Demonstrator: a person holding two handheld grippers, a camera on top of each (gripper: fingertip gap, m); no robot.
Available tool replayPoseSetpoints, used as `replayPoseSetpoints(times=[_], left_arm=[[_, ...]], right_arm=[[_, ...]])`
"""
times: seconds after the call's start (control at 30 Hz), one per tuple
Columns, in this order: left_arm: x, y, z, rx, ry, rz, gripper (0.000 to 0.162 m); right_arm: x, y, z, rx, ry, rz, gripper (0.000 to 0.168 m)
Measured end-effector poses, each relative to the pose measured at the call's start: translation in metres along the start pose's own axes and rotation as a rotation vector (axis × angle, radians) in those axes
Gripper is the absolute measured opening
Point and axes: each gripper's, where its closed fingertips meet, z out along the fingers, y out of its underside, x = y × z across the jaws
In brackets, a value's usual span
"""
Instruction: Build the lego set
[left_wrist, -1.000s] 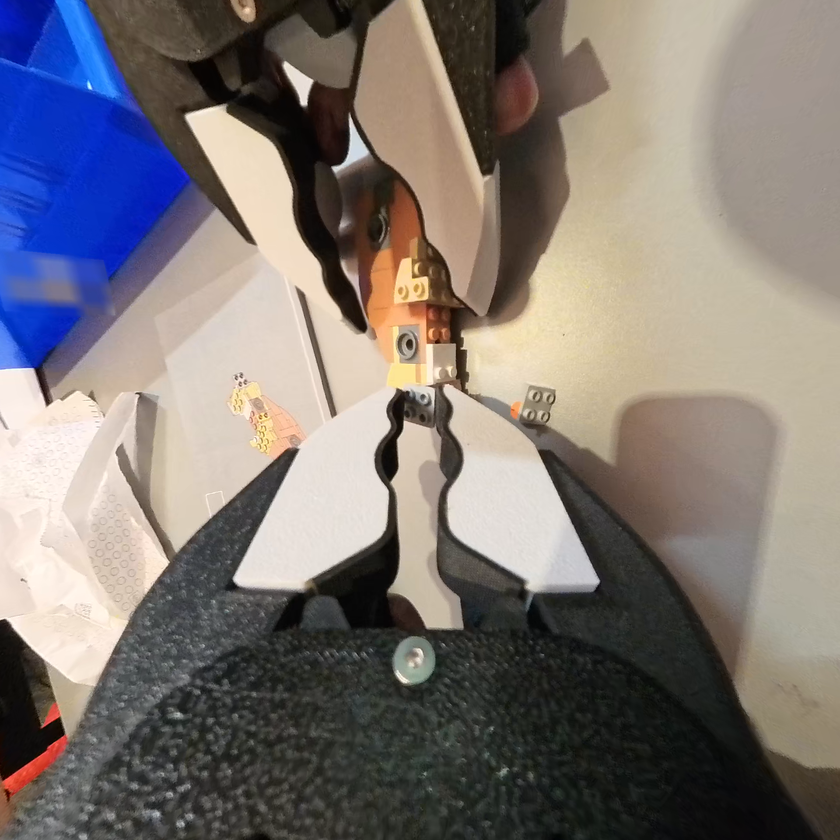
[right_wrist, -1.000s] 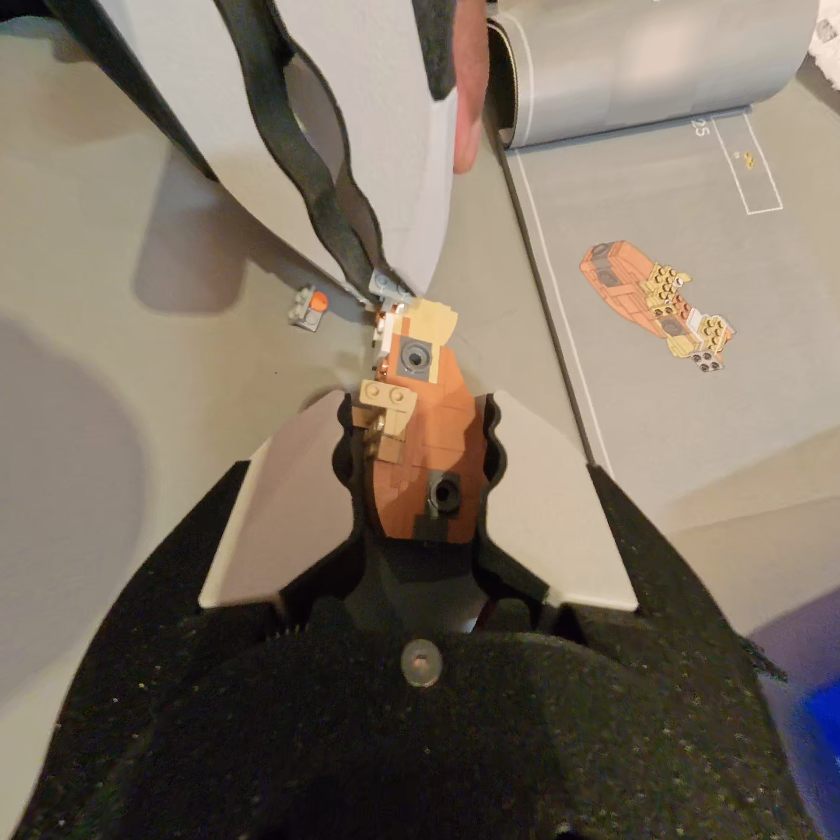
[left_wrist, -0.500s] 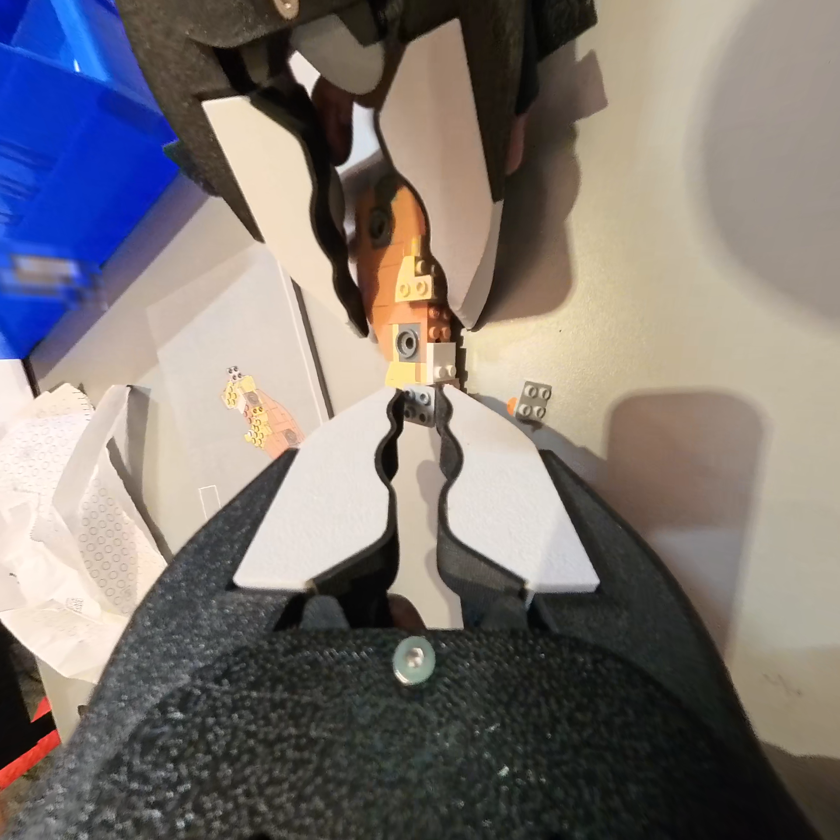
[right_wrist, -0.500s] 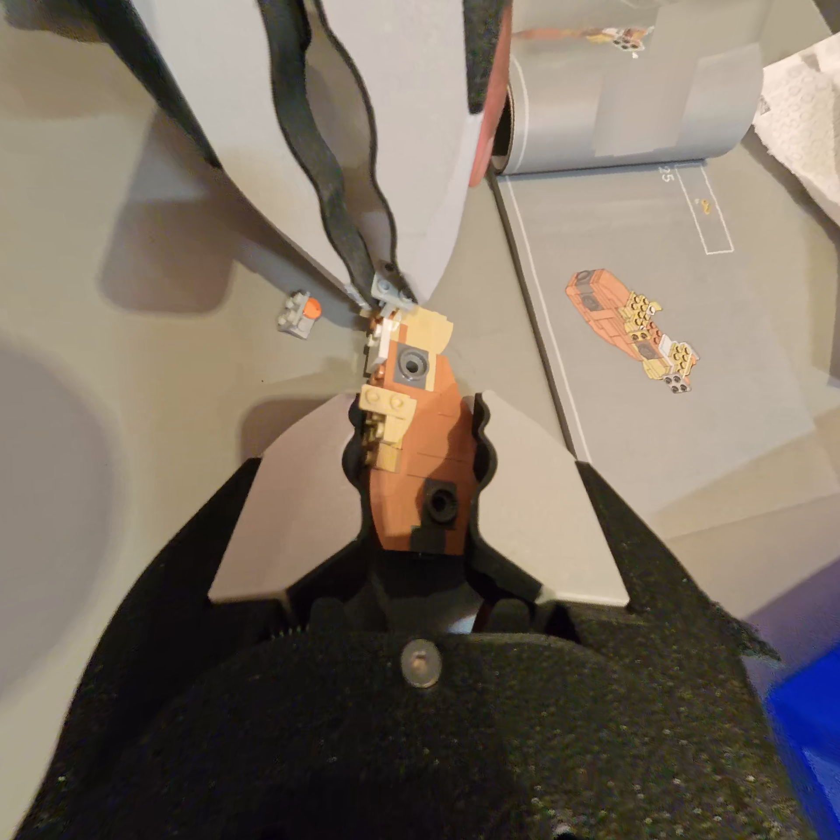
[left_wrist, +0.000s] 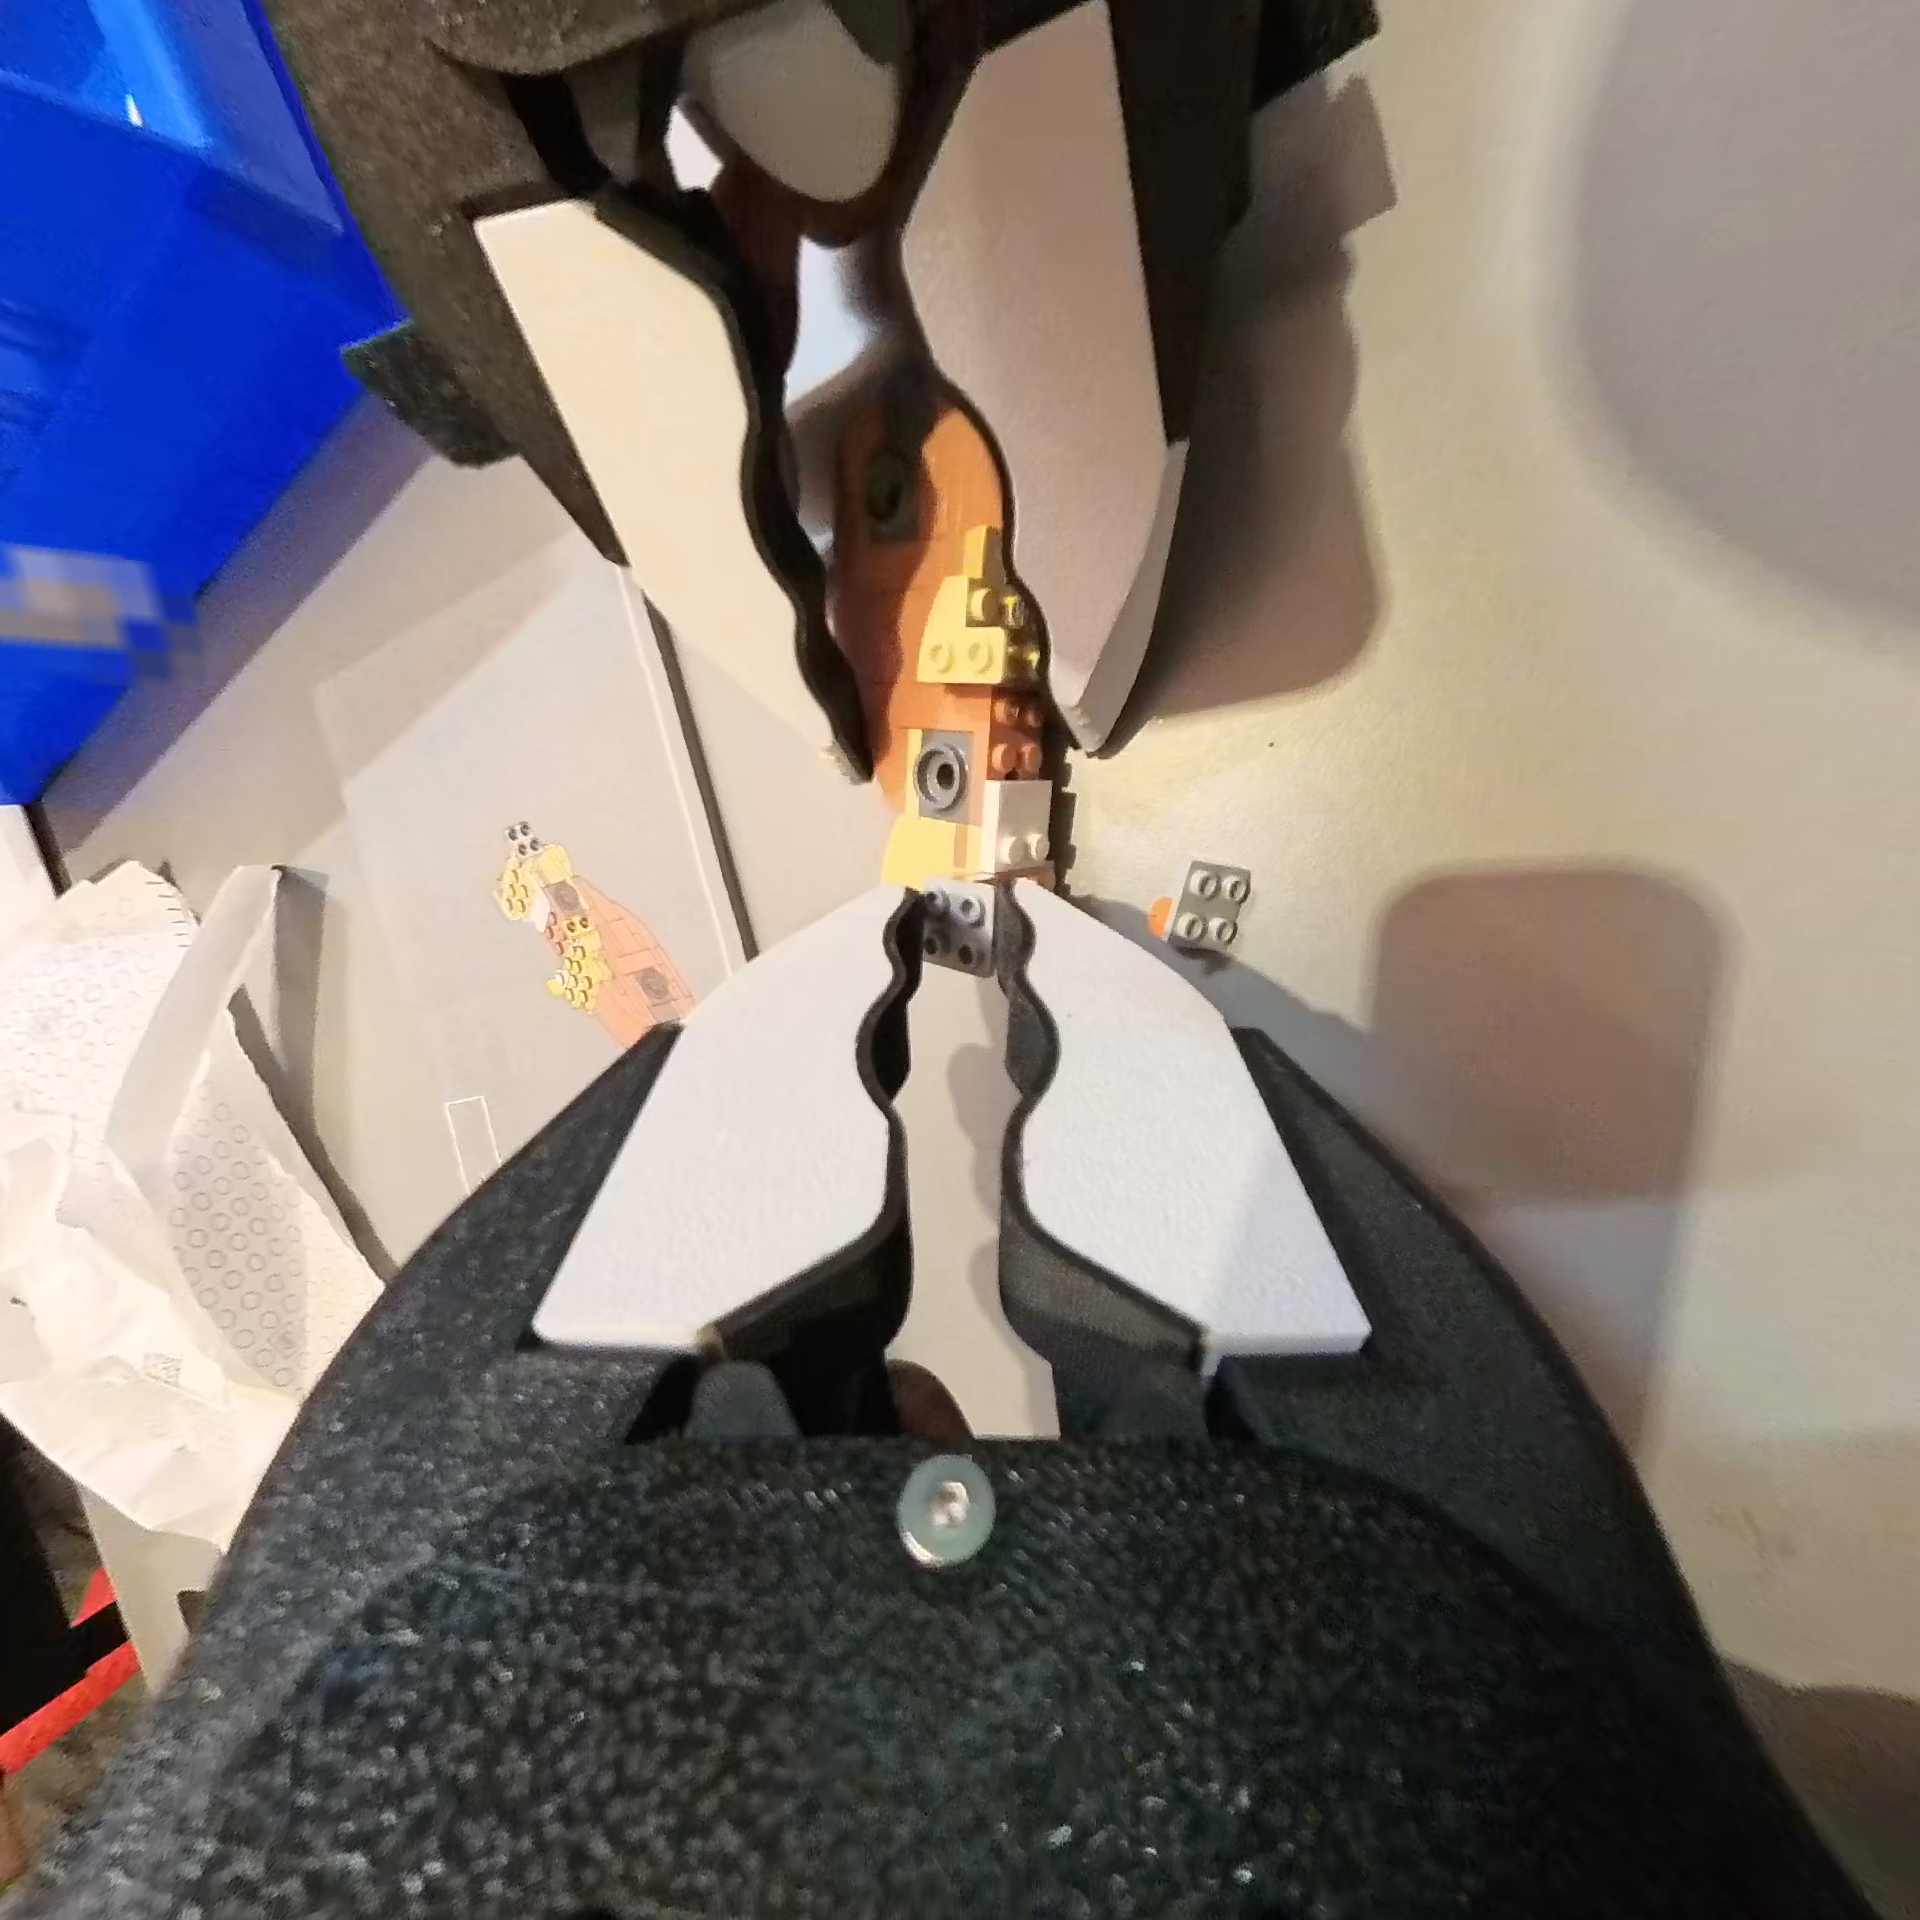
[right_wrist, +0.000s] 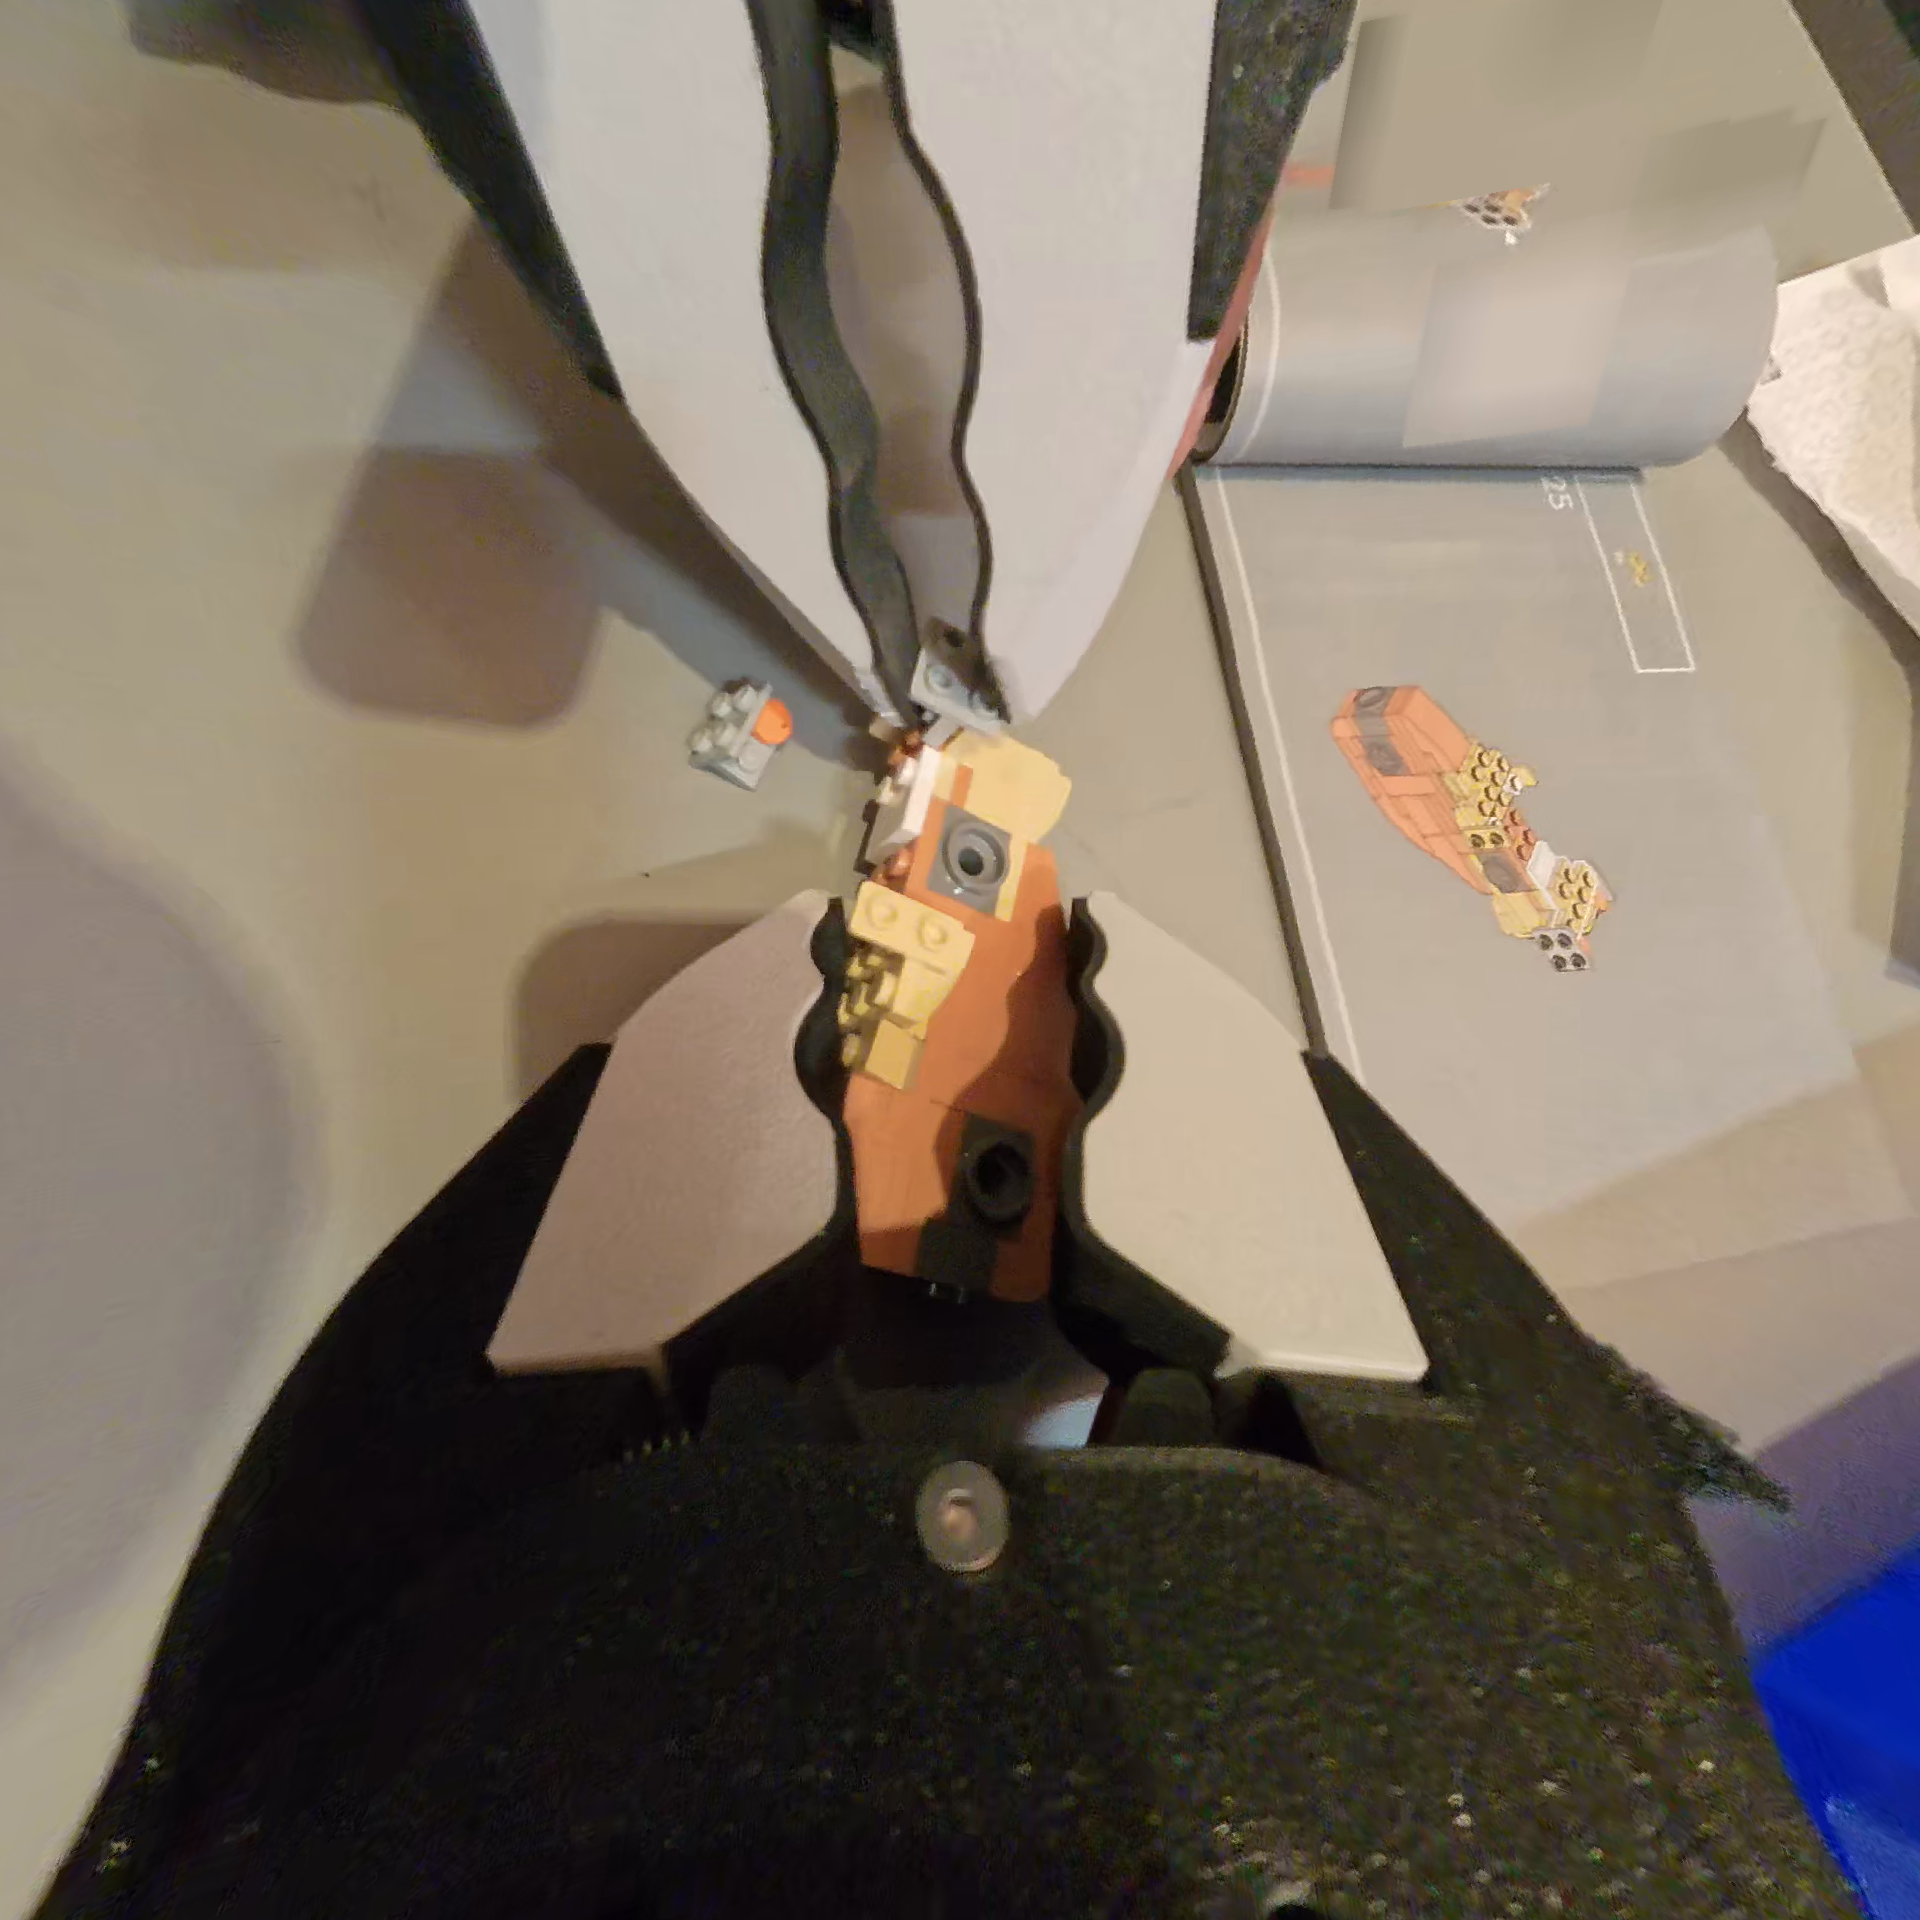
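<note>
I have the right gripper (right_wrist: 951, 914) clamped on the brown lego hull (right_wrist: 966, 1070), its jaws closed against the model's long sides, with the tan and white stern end sticking out past the fingertips above the table (right_wrist: 208, 520). The left gripper (left_wrist: 961, 914) is nearly closed, pinching a small grey two-by-two plate (left_wrist: 958, 928) right at its tips, and that plate sits against the tan end of the hull. My worry is the thin hold: only the tips of the left jaws have the plate, so if I push off-axis it could twist, pop out and land near the spare grey brick with the orange stud (left_wrist: 1205, 902) on the table just beside. From these views I cannot tell whether the studs are lined up or already seated. A hard press could also lever the hull in the right jaws, since the force lands on the overhanging end, or knock loose the small tan pieces (right_wrist: 894, 977) on its side. The open instruction booklet (right_wrist: 1558, 831) lies to the right, well clear.
</note>
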Motion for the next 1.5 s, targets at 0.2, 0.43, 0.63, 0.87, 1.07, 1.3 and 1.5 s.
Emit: replayPoseSetpoints(times=[0.2,0.43,0.63,0.87,1.07,1.3,1.5], left_arm=[[0.0014,-0.0001,-0.0003,0.024,0.027,-0.013,0.013],[0.0019,-0.0001,0.0013,0.042,0.051,-0.021,0.013],[0.0007,-0.0006,0.0020,0.066,0.037,-0.004,0.013],[-0.0012,-0.0018,0.0034,0.099,0.032,-0.029,0.013],[-0.0019,-0.0021,0.0035,0.080,-0.008,0.003,0.013],[-0.0020,-0.0016,0.0034,0.086,-0.009,-0.008,0.013],[-0.0022,-0.0017,0.0037,0.102,-0.002,-0.024,0.014]], right_arm=[[-0.0014,-0.0012,0.0000,0.011,-0.010,-0.020,0.040],[-0.0037,-0.0027,0.0002,0.021,-0.017,-0.041,0.040],[-0.0035,-0.0020,-0.0001,0.020,-0.020,-0.031,0.040],[-0.0026,-0.0013,-0.0005,0.019,-0.014,-0.022,0.040],[-0.0016,-0.0006,-0.0007,0.016,-0.011,-0.009,0.040],[-0.0015,-0.0005,-0.0007,0.016,-0.010,-0.007,0.040],[-0.0015,-0.0005,-0.0007,0.016,-0.011,-0.007,0.040]])
